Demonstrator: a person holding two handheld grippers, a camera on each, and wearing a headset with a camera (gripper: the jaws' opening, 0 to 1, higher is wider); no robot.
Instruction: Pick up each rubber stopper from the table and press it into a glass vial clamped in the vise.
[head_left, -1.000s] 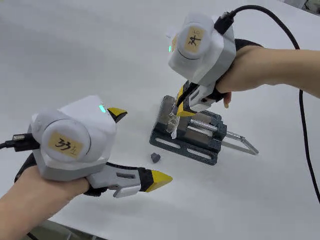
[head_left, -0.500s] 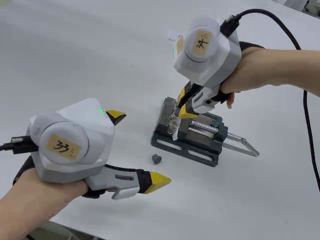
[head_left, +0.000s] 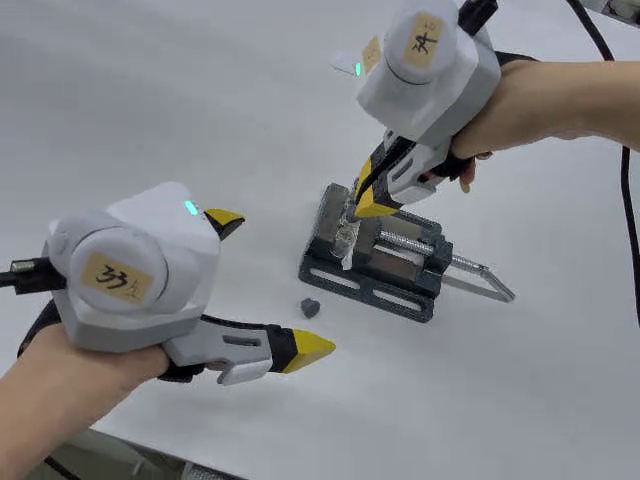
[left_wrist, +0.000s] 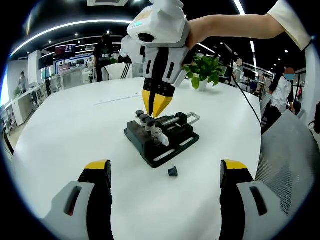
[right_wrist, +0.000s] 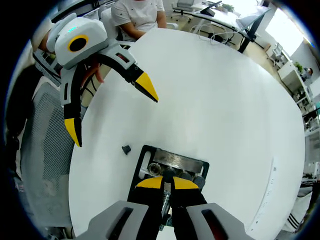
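Left gripper: jaws wide, empty.
Right gripper: jaws together over clear glass vials.
Grey rubber stopper: black vise's 7 o'clock.

Left tongs: "33"; right tongs: "34".

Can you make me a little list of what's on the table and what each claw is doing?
table: white, round
vise: dark, standing on the table
glass vials: clamped upright in the vise
loose stopper: small, dark, on the table beside the vise
left claw: open, empty, facing the stopper
right claw: shut, tips just above the vials
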